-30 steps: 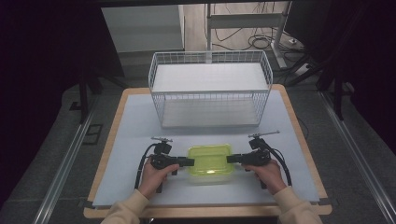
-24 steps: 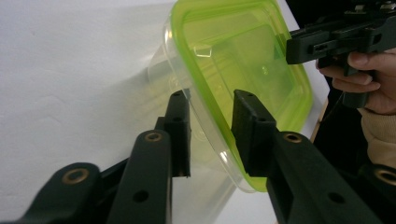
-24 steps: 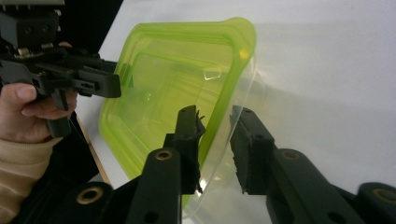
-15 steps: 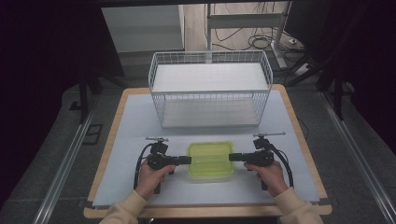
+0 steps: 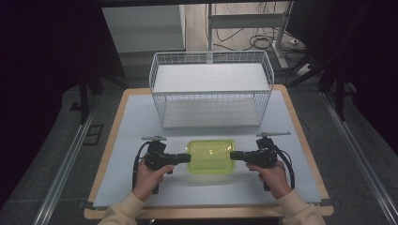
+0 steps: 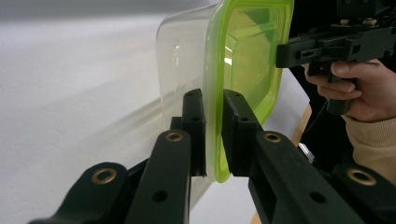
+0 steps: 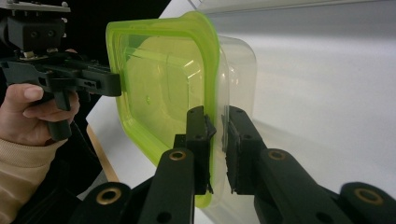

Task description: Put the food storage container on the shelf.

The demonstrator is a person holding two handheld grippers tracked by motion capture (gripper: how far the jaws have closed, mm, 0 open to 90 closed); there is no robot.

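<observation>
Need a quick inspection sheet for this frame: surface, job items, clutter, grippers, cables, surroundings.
Surface: pale mat on a wood-edged table, no spills seen.
Job's things: clear container with green lid, at the near middle of the table, held at both ends; white wire basket behind it, nothing seen inside.
Clutter: nothing seen.
Grippers: left gripper has its jaws closed on the lid rim at one end; right gripper is clamped on the rim at the opposite end.
Cables: a black gripper cable loops beside each hand; loose cables on the floor beyond the table.
Surroundings: dark curtains at the sides, metal rails along the floor.
</observation>
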